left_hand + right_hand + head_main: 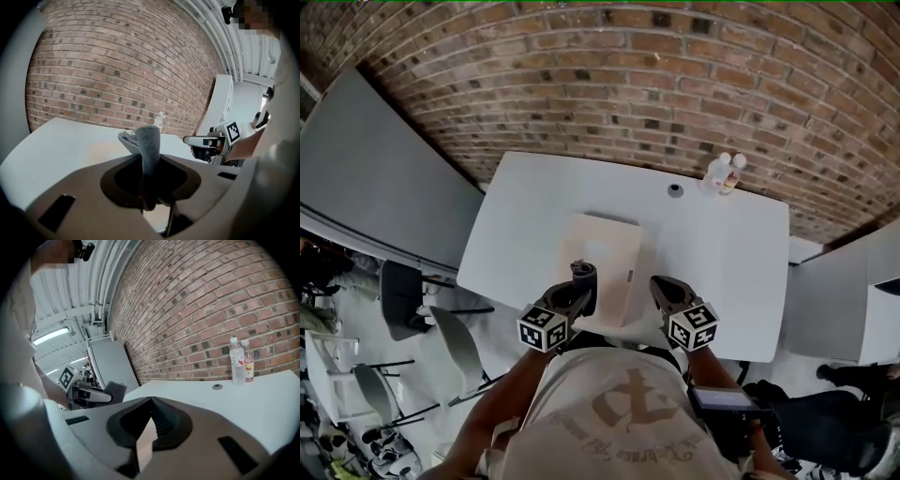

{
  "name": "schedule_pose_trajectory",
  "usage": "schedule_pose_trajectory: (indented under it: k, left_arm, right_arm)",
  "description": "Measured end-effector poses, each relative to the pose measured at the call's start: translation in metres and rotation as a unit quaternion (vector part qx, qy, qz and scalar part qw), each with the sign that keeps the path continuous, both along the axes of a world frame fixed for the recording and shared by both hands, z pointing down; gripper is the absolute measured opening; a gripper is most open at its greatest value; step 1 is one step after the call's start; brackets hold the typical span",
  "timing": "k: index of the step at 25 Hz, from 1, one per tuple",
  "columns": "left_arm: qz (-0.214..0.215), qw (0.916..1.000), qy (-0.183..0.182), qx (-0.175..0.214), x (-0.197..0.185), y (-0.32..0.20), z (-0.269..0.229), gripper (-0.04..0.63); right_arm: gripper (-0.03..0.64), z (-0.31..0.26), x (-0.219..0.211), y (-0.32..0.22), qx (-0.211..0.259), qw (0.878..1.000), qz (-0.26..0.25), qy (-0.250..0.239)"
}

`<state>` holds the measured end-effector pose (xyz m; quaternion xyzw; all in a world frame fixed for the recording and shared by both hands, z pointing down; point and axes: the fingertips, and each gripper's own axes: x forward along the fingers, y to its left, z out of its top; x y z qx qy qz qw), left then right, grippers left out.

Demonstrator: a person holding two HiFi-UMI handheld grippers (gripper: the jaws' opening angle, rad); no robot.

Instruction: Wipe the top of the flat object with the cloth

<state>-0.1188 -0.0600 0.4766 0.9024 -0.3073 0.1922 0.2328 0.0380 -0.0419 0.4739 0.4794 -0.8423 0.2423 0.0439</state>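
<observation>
A flat pale beige board (605, 258) lies on the white table (722, 272), near its front edge. My left gripper (581, 283) hovers at the board's near left corner, shut on a grey cloth (584, 274) that sticks up from the jaws. In the left gripper view the cloth (149, 145) stands folded between the closed jaws. My right gripper (661, 289) is at the board's near right corner, shut with nothing in it; in the right gripper view its jaws (151, 401) meet tip to tip, with a strip of the board (146, 439) showing below them.
Two small bottles (724, 172) stand at the table's far right edge by the brick wall, with a small round grey cap (675, 189) to their left. Grey panels and chairs (403, 300) stand to the left of the table.
</observation>
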Motion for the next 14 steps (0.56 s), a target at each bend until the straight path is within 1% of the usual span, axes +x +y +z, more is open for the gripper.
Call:
schedule_pose_trajectory:
  k: [5,9,14]
  left_arm:
    - [-0.002,1.0,-0.004,0.002,0.003,0.0,0.002,0.11]
    - [0.003,1.0,-0.008,0.002,0.001,-0.002,0.005,0.11]
    - [0.006,1.0,-0.002,0.001,0.004,-0.01,0.004,0.11]
  right_arm:
    - [0.02,0.007,-0.005,-0.002,-0.002,1.0,-0.001,-0.004]
    - [0.02,0.006,-0.01,-0.006,0.005,1.0,-0.002,-0.003]
    - [0.02,0.007,-0.01,-0.008,0.004,1.0,0.005,-0.005]
